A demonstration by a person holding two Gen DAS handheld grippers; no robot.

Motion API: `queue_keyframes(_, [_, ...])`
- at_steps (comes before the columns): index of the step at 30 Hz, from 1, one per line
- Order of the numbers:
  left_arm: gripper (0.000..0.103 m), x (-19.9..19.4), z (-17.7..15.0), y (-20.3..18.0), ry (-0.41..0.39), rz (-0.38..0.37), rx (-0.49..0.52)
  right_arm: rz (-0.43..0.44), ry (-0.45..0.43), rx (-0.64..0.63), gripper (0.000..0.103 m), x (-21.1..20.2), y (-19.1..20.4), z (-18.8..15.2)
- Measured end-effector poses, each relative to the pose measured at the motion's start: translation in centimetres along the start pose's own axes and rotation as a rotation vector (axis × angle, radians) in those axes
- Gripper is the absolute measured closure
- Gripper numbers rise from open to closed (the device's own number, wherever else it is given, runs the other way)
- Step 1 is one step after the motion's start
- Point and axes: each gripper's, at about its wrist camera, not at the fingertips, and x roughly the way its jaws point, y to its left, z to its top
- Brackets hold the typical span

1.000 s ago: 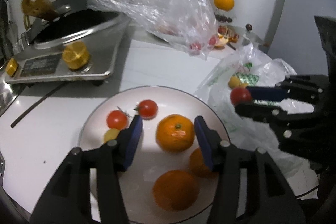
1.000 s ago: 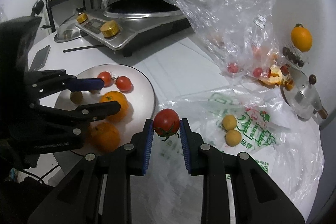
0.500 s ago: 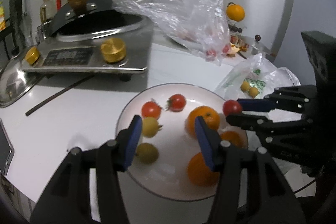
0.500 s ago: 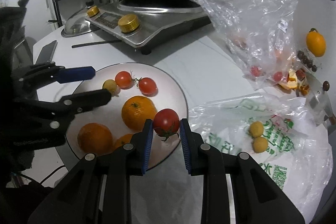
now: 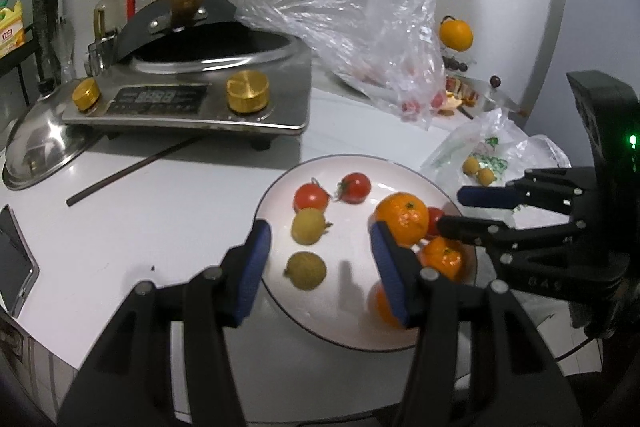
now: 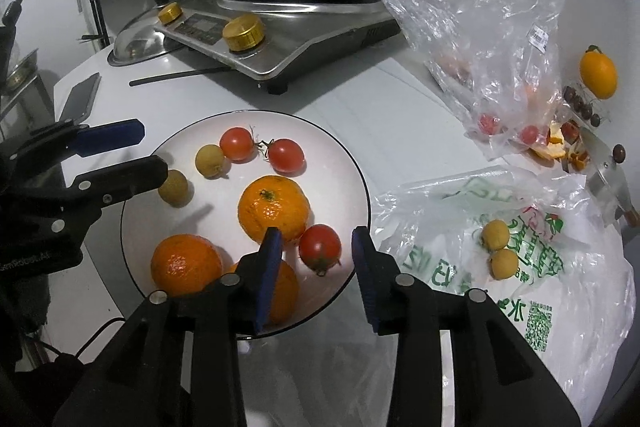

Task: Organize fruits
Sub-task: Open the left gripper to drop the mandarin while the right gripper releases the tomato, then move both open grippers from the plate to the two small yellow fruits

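Right gripper (image 6: 316, 255) above the plate (image 6: 340, 147), jaws opening. A tomato (image 6: 320, 247) lies between the blue pads with a gap showing on either side, so it is no longer pinched; it rests on the plate near the right rim, just beside the largest orange (image 6: 274, 209). The release point is probably chosen there because that patch of plate is bare and the orange blocks a roll toward the centre.

Left gripper (image 5: 320, 259) is held over the plate's left part, jaws apart and empty. Two longans (image 5: 308, 227) show between its pads, below it rather than in its hold; the stance suggests it is lined up for a later pick or simply waits clear of the right one.

The plate stands near the front edge of the table (image 6: 400, 115). Two more tomatoes (image 6: 262, 149) sit toward its far rim, and two further oranges (image 6: 186, 265) at its near rim: like kinds are grouped.

Still off the plate: two longans on the printed bag (image 6: 520, 247) at the table's right side, and small red fruit inside the clear bag (image 6: 500, 27) farther back. A stove (image 6: 280, 27) occupies the table's far left.
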Motion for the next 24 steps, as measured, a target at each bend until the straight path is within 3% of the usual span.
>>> queue_keyframes(13, [0.049,-1.6,-0.3,-2.9,-0.019,-0.007,0.037,-0.018,-0.049,0.007,0.065,-3.4,-0.3,-1.5])
queue_keyframes(24, [0.049,-1.8,0.1,-7.4,-0.021,-0.016,0.105,-0.039,-0.103,0.056,0.065,-6.3,-3.5,-3.5])
